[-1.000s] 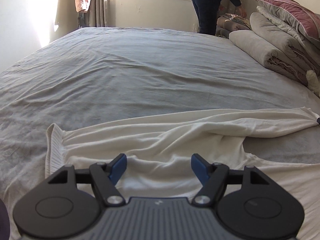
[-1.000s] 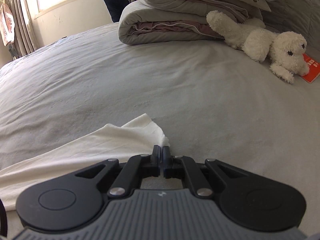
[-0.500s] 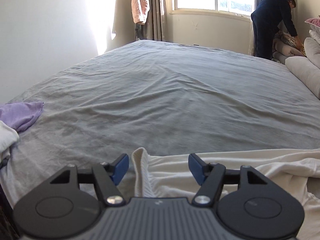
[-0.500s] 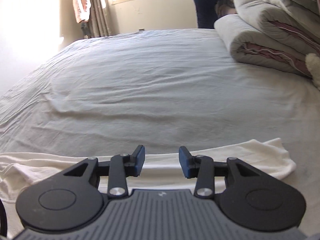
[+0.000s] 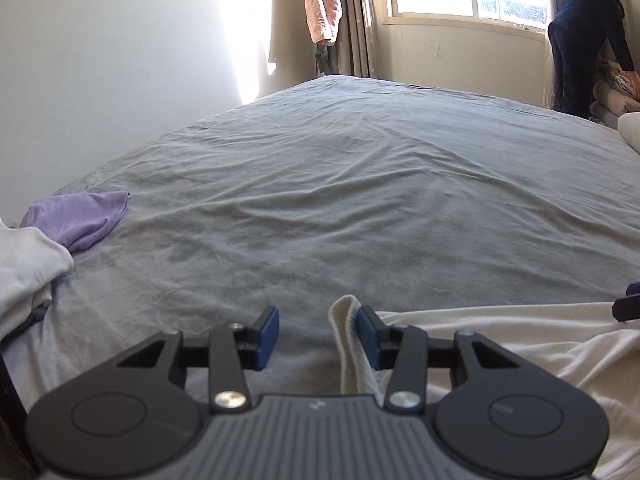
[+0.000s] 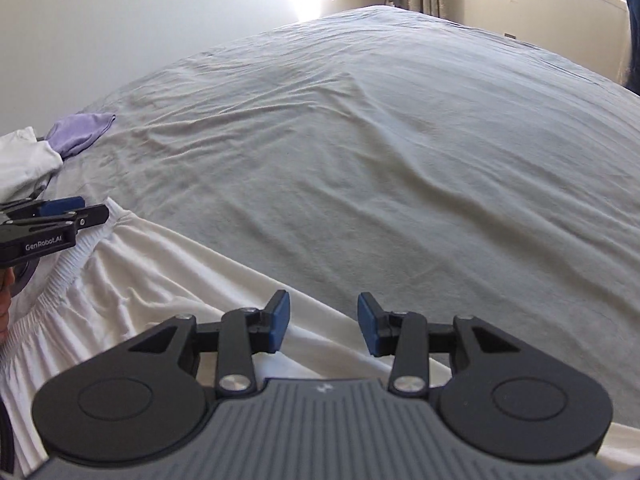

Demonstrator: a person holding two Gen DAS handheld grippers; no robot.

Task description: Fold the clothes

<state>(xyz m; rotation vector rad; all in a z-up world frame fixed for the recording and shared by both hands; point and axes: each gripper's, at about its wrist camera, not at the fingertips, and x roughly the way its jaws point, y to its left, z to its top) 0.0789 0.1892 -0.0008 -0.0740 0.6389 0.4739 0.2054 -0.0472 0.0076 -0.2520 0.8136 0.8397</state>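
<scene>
A cream garment (image 6: 160,280) lies spread on the near part of the grey bed (image 5: 360,180). Its ribbed hem corner (image 5: 344,320) stands up between the jaws of my left gripper (image 5: 316,334), close against the right blue pad (image 5: 366,336). The left pad is well clear of it, and the jaws are closing. My right gripper (image 6: 323,328) is open just above the garment's far edge, with nothing pinched. The left gripper (image 6: 60,216) also shows at the left of the right wrist view, over the gathered hem.
A purple cloth (image 5: 80,216) and a white garment (image 5: 24,264) lie at the bed's left edge. A person (image 5: 580,48) bends over folded bedding by the window at the far right. A pink towel (image 5: 322,8) hangs beside the curtain.
My right gripper let go of the garment's tip, opened and swept left along its far edge. My left gripper swung left to the ribbed hem corner and its jaws narrowed.
</scene>
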